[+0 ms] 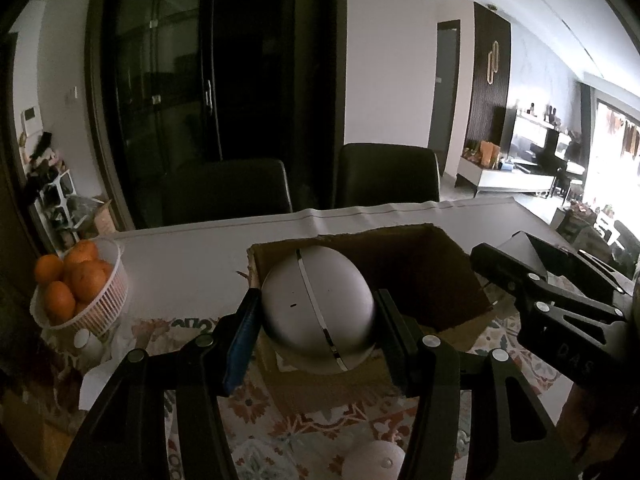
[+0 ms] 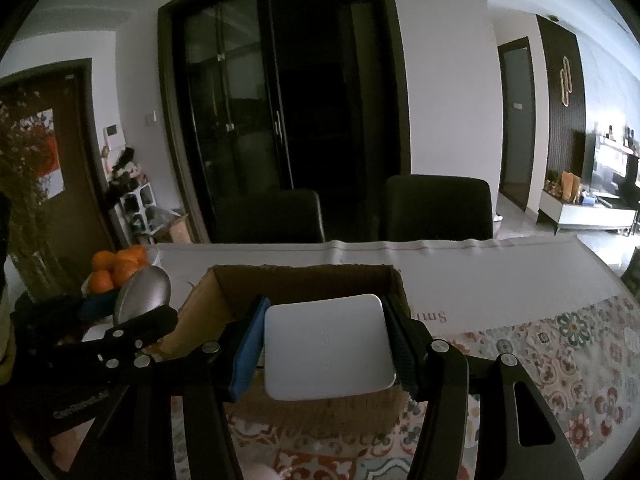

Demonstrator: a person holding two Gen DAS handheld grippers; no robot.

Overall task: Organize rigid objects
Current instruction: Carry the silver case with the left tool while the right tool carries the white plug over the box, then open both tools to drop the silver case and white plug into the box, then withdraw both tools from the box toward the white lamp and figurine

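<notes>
My left gripper (image 1: 318, 312) is shut on a grey egg-shaped device (image 1: 316, 308) with a shiny band round it, held over the near left corner of an open cardboard box (image 1: 424, 272). The right gripper (image 2: 326, 344) is shut on a flat white square device (image 2: 326, 350) with rounded corners, held above the same box (image 2: 304, 280). From the left wrist view the right gripper (image 1: 500, 260) shows at the right edge with the white device's underside (image 1: 520, 250). From the right wrist view the left gripper (image 2: 152, 312) and the grey device (image 2: 142, 292) show at the left.
A white basket of oranges (image 1: 80, 292) stands at the table's left end. A patterned cloth (image 2: 560, 340) and white paper sheet (image 2: 480, 268) cover the table. Two dark chairs (image 1: 386, 176) stand behind it. A pale round object (image 1: 374, 460) lies at the near edge.
</notes>
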